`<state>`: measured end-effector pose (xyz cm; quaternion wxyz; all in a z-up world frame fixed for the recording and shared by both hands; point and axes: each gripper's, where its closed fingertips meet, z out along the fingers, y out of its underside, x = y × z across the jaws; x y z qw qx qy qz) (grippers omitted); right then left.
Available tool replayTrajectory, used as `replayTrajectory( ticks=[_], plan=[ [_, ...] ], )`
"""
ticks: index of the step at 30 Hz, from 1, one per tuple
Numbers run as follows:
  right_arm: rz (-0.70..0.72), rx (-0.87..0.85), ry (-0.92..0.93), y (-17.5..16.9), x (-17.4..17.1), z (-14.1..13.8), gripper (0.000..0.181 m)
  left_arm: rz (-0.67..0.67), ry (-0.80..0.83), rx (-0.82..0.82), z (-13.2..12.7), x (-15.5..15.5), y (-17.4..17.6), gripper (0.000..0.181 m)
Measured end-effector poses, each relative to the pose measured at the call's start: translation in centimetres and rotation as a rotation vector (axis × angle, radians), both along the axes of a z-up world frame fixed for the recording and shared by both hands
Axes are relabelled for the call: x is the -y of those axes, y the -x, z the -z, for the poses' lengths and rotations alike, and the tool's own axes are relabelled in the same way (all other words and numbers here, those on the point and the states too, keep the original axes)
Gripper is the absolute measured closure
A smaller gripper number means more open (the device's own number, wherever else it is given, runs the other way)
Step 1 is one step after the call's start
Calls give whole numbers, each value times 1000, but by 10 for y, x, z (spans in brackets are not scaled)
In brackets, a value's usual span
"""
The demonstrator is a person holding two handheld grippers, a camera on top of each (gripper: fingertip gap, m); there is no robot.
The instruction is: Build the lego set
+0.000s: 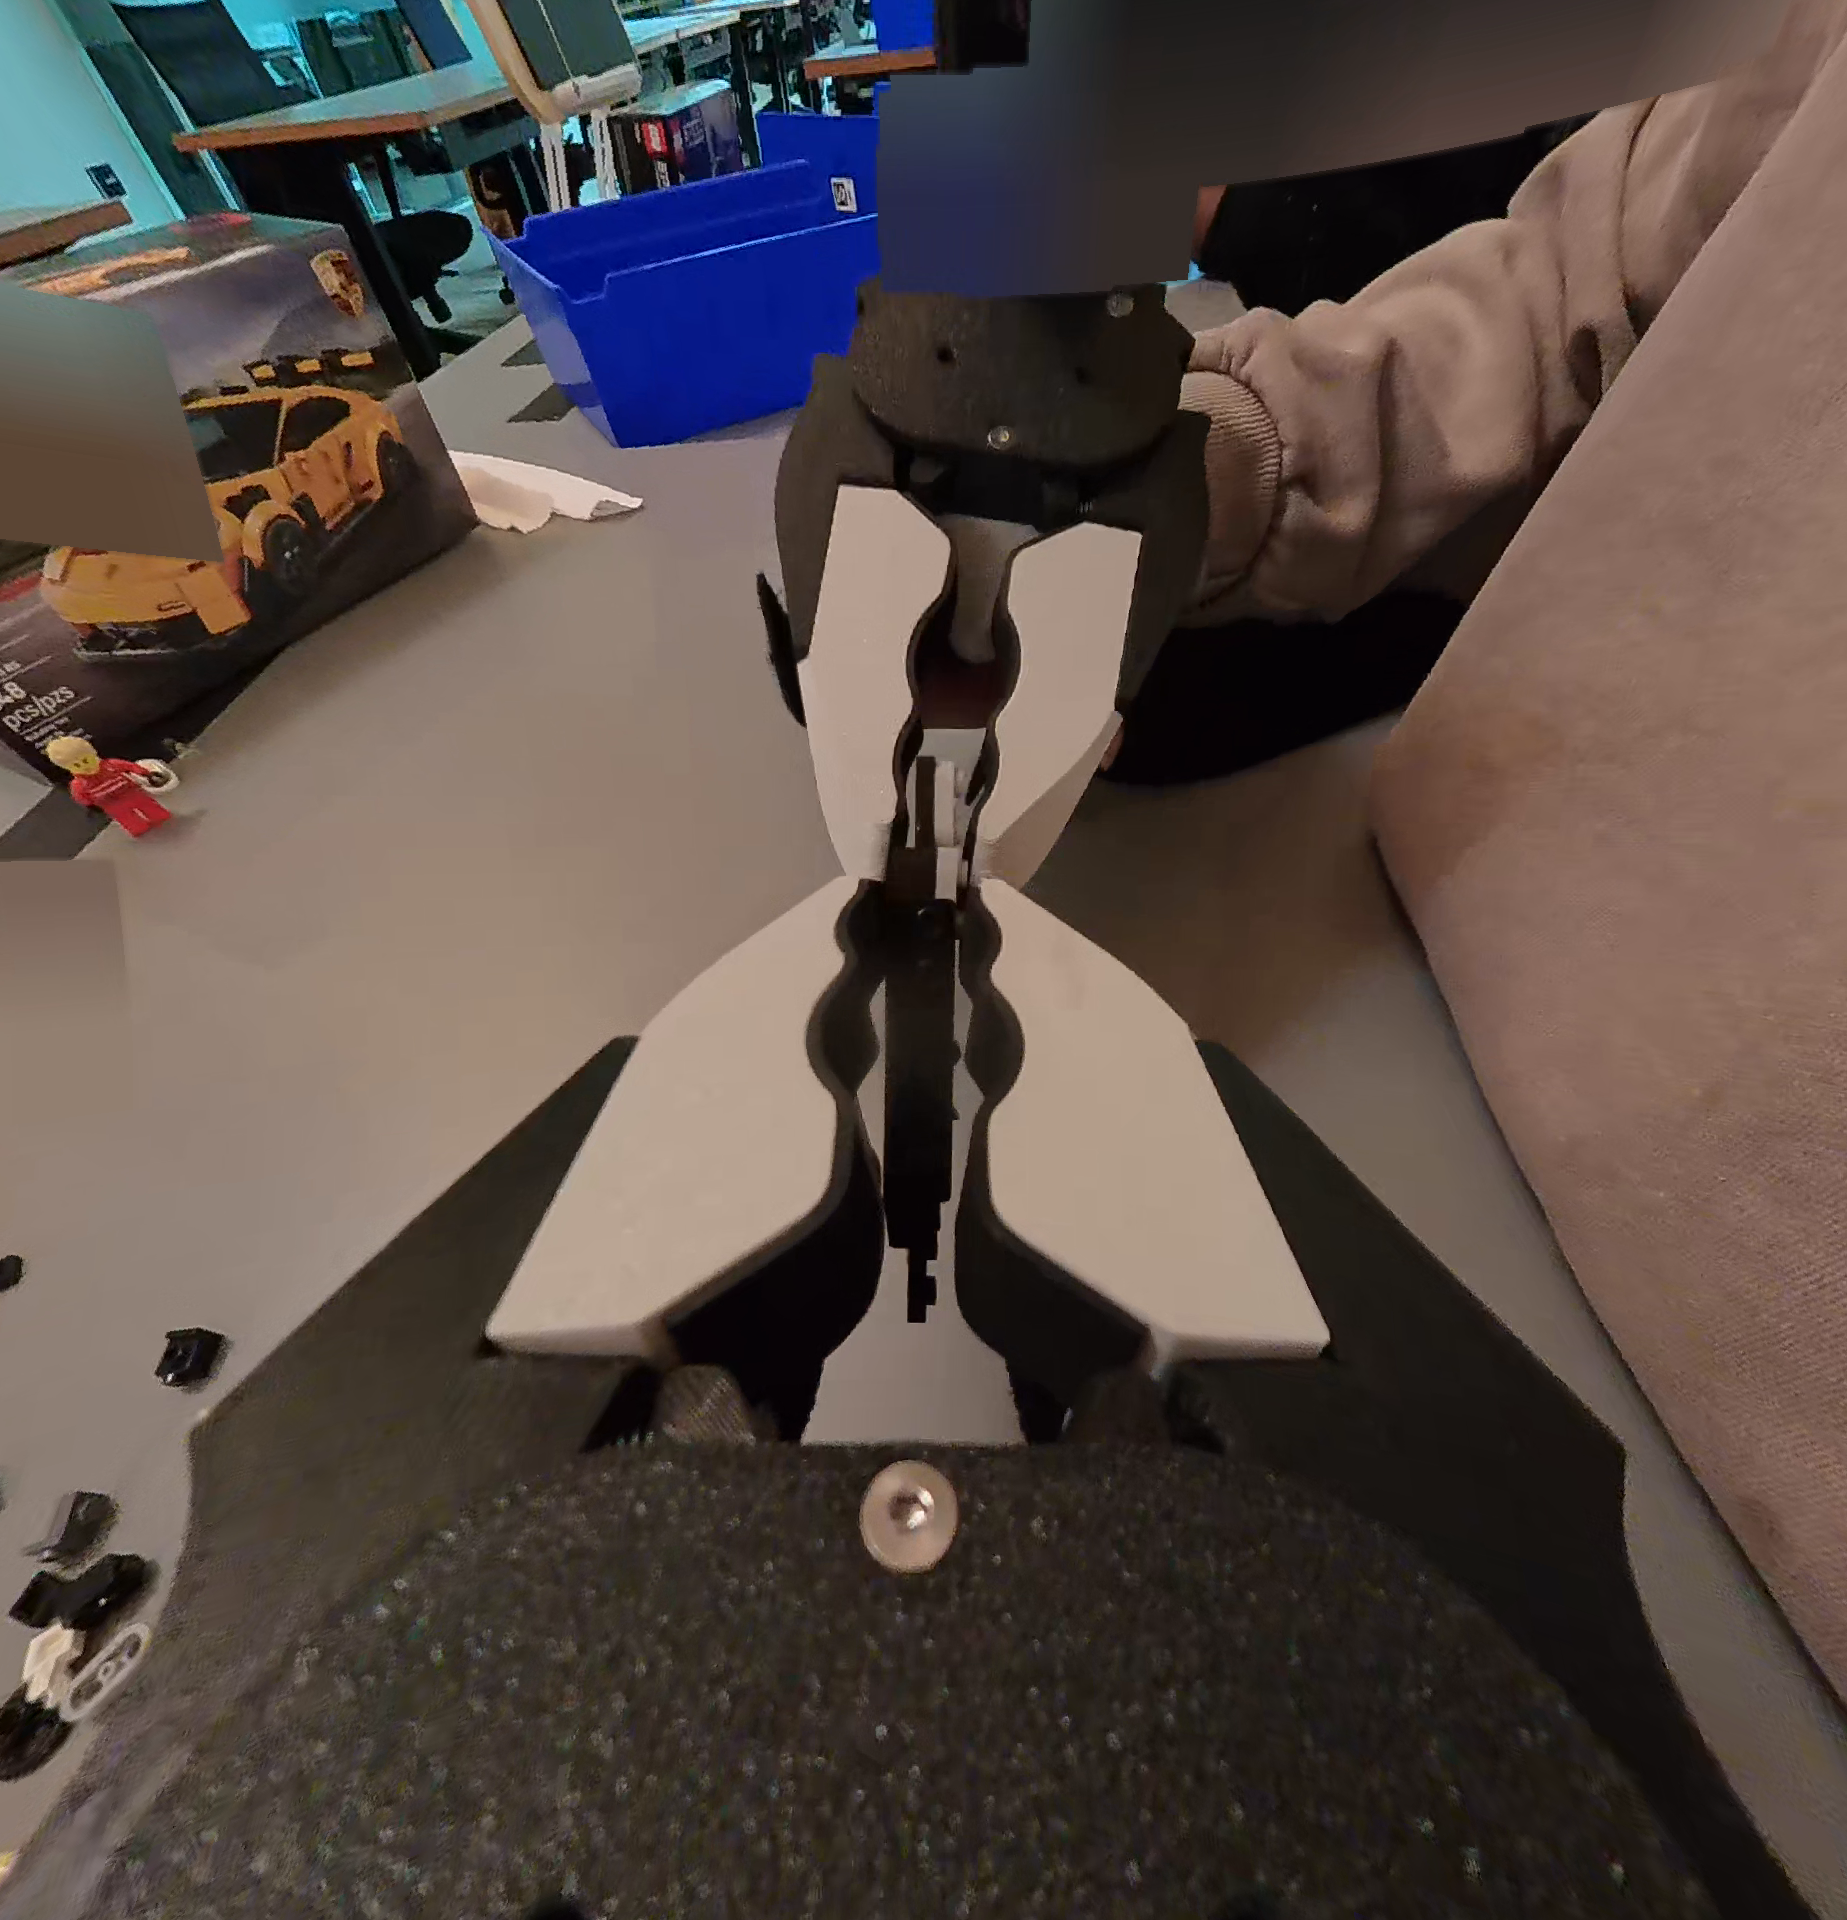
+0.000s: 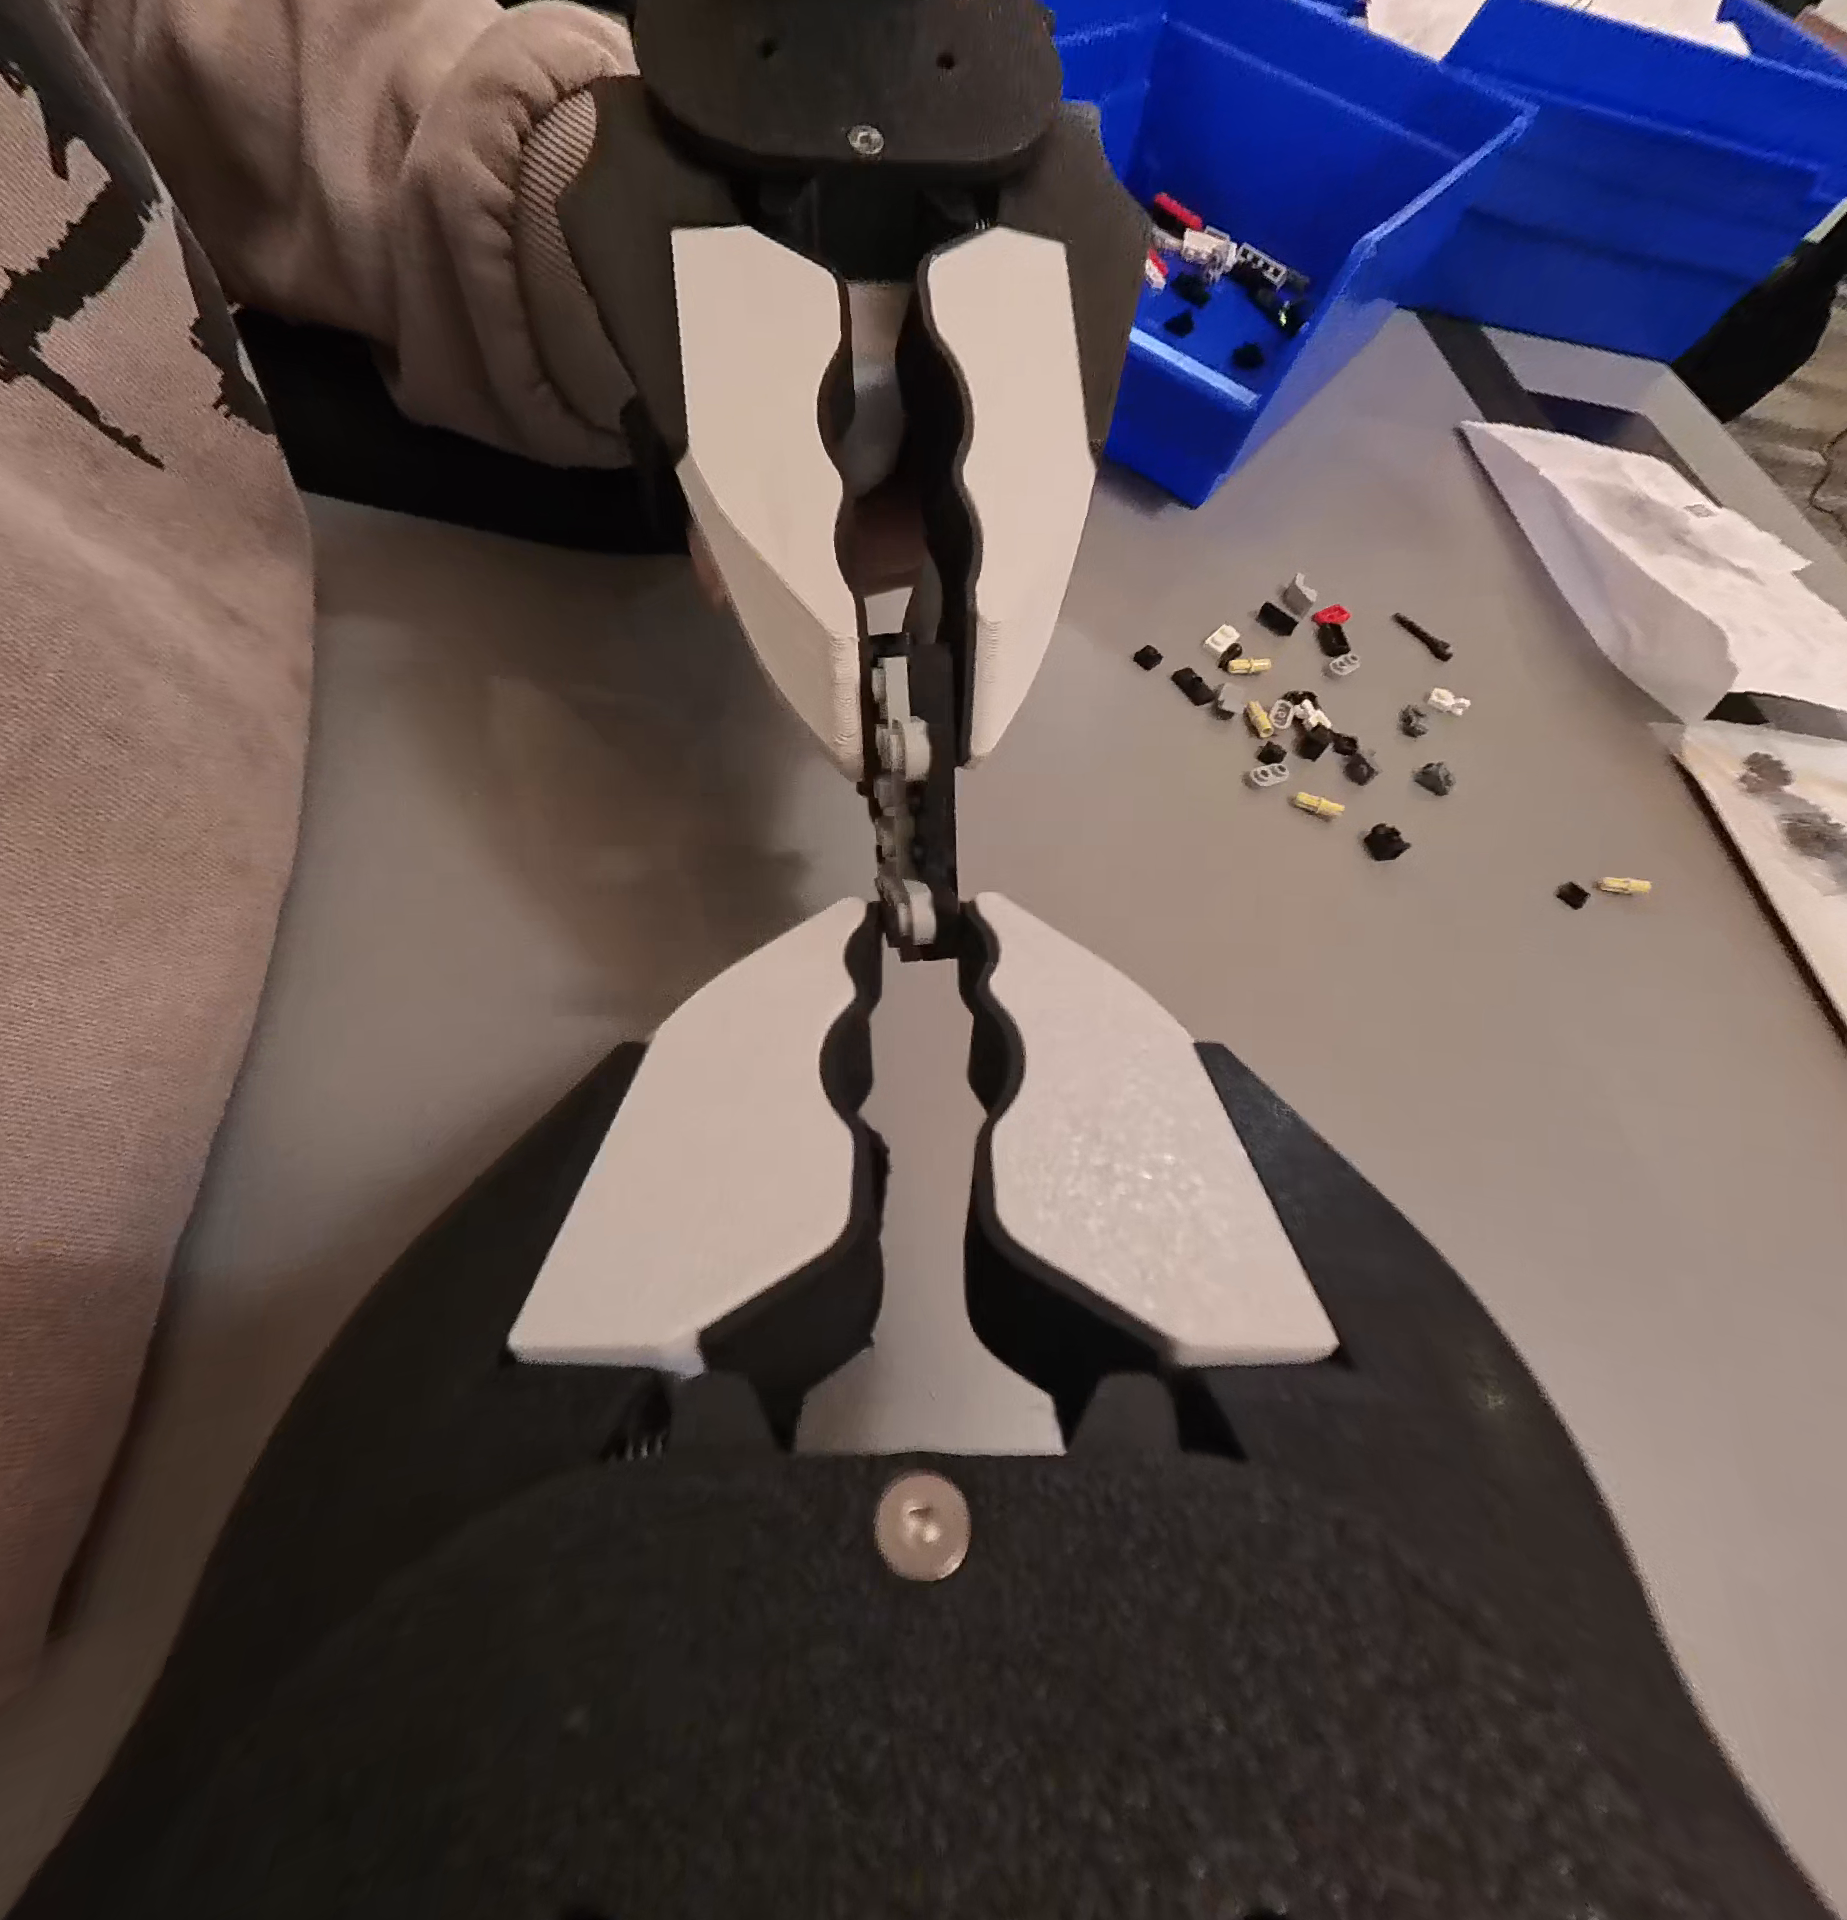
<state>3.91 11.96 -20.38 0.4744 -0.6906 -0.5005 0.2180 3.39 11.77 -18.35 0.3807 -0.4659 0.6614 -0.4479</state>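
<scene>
We see a thin black strip [image 1: 924, 1091] with grey round-holed links [image 2: 903, 769] along one side, held in the air over the grey table [image 2: 1262, 1091]. Our left gripper [image 1: 924, 914] is clamped on one end, our right gripper [image 2: 924, 930] on the other, tips nearly meeting. Loose pieces [image 2: 1314, 717] lie on the table beside a blue bin [image 2: 1314, 343].
</scene>
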Motion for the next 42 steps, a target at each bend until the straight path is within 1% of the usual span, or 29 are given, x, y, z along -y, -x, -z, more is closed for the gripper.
replayTrajectory(
  ticks=[3, 6, 10, 11, 15, 19, 21, 24, 27, 28, 29, 30, 31, 32, 33, 35, 38, 42],
  plan=[
    [-1, -28, 45, 0, 1, -2, 169, 2, 5, 2, -2, 1, 0, 166],
    [10, -32, 41, -2, -3, 3, 169, -24, 41, -19, 2, -4, -2, 166],
    [15, -5, 10, -7, -4, 5, 169, -54, -30, -3, 0, -6, -4, 163],
    [13, 4, 2, -7, -4, 6, 169, -52, -42, -8, 0, -5, -4, 167],
    [-7, 14, -18, -7, -3, 11, 169, -37, -59, -85, 5, -2, -5, 167],
    [15, -6, -20, -4, -7, 16, 167, -55, -125, -156, 14, -3, -8, 167],
    [2, 11, -21, -4, -7, 18, 168, -49, -146, -176, 17, -3, -9, 167],
    [13, -10, 0, -6, -10, 17, 168, -72, -153, -158, 15, -5, -11, 166],
    [0, -109, 37, -9, -10, 8, 168, -105, -134, -91, 6, -11, -12, 165],
    [-7, -155, 43, -11, -10, 3, 168, -109, -124, -101, 6, -14, -10, 163],
    [-5, -234, 49, -14, -10, -7, 168, -105, -92, -123, 9, -17, -6, 149],
    [-11, -315, 54, -18, -9, -18, 169, -107, -35, -126, 10, -19, -3, 143],
    [-11, -373, 55, -22, -9, -27, 169, -103, 39, -101, 8, -19, -1, 143],
    [-12, -421, 54, -25, -9, -34, 169, -97, 115, -77, 6, -19, 1, 146],
    [-22, -465, 60, -25, -8, -39, 169, -98, 176, -54, 4, -19, 2, 156],
    [-27, -513, 70, -24, -8, -43, 168, -90, 236, 10, -4, -18, 3, 173],
    [-16, -572, 109, -27, -12, -47, 169, -109, 271, 21, -10, -21, 2, 173],
    [21, -611, 203, -29, -19, -41, 168, -131, 410, -30, -4, -25, 1, 173]
  ],
)
